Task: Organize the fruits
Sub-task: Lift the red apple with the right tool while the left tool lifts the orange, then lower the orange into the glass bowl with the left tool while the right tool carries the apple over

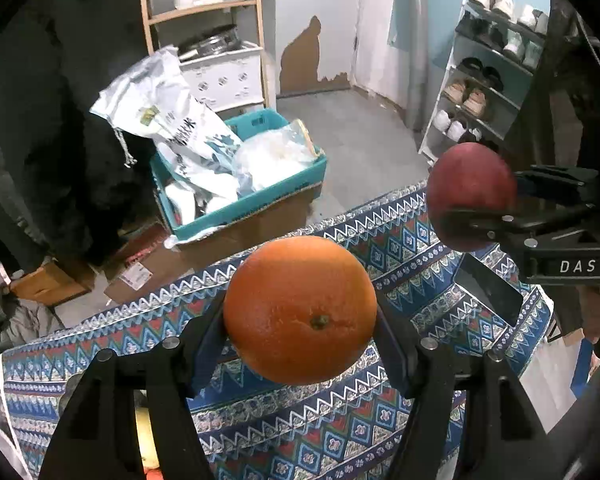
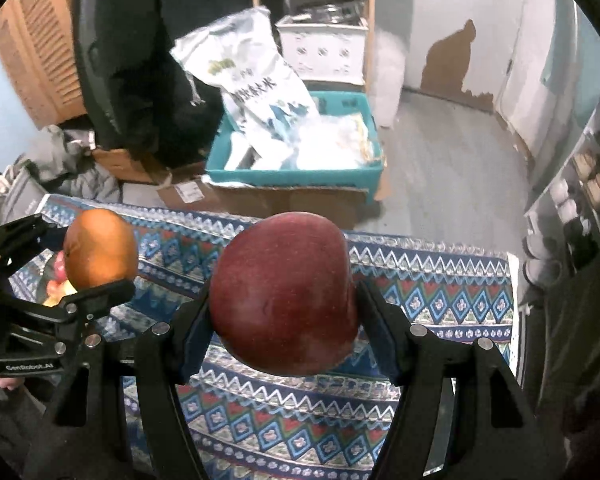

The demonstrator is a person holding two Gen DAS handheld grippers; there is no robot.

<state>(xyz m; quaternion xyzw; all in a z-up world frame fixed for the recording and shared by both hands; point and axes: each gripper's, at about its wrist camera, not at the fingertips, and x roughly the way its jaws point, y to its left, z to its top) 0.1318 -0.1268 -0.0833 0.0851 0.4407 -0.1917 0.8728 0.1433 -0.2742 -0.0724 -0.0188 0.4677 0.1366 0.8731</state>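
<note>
My left gripper is shut on an orange and holds it above the patterned blue tablecloth. My right gripper is shut on a dark red apple, also held above the cloth. In the left wrist view the apple and the right gripper are at the right. In the right wrist view the orange and the left gripper are at the left. More fruit, yellow and pink, lies behind the left gripper, partly hidden.
Beyond the table's far edge a teal crate with plastic bags sits on a cardboard box on the floor. A wooden shelf stands behind it. A shoe rack stands at the right. A yellow fruit shows low between the left gripper's fingers.
</note>
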